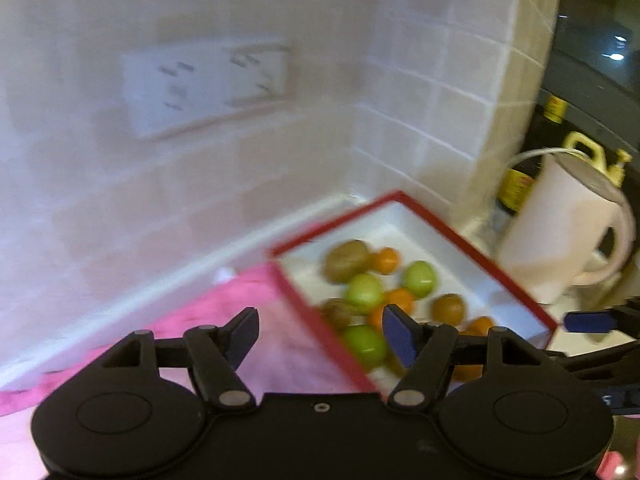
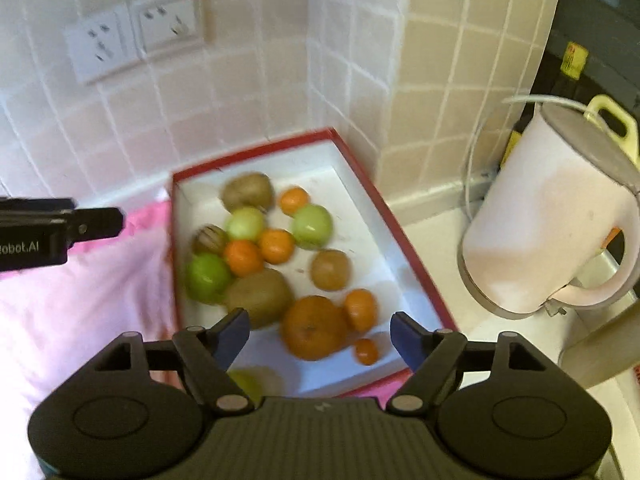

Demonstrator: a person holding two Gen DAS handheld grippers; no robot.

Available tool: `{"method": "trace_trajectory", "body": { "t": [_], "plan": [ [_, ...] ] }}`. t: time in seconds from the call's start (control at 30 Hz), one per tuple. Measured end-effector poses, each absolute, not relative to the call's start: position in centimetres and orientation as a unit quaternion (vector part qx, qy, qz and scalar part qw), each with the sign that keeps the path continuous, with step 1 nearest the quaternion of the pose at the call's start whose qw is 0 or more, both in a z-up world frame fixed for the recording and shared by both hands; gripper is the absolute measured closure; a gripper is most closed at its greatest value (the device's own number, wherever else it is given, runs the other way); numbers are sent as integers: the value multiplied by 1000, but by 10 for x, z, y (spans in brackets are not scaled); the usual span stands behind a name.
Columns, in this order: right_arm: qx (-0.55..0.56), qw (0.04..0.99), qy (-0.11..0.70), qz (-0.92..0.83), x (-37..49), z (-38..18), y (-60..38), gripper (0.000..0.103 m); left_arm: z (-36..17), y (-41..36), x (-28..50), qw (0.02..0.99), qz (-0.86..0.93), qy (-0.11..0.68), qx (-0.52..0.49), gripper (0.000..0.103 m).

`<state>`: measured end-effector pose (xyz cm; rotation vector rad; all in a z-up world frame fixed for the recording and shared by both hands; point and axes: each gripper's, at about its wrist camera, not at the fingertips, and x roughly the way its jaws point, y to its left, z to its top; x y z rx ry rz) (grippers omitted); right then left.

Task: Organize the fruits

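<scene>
both wrist views angled down, near, blurred; share fruit box, probably kettle.

The box sits in the tiled corner at the middle of the right wrist frame, fruit inside it. A kiwi lies at the back, the big orange at the front, a second kiwi just left of that orange. Left of the box lies the cloth — its edge against the box wall. The kettle stands at right, apart from the box, with a jug behind it. The sockets sit on the wall at upper left. In the left wrist frame the box is at lower right, kettle beyond it.
</scene>
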<state>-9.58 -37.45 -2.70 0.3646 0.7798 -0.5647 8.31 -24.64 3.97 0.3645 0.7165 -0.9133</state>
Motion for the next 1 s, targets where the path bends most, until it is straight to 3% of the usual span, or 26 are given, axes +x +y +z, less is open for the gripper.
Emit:
{"method": "trace_trajectory", "body": {
  "t": [0.3, 1.0],
  "plan": [
    [126, 878, 356, -293, -102, -12, -311, 22, 51, -195, 49, 861, -345, 301, 221, 22],
    [147, 843, 383, -349, -108, -54, -329, 22, -7, -243, 35, 820, -386, 353, 235, 22]
  ]
}}
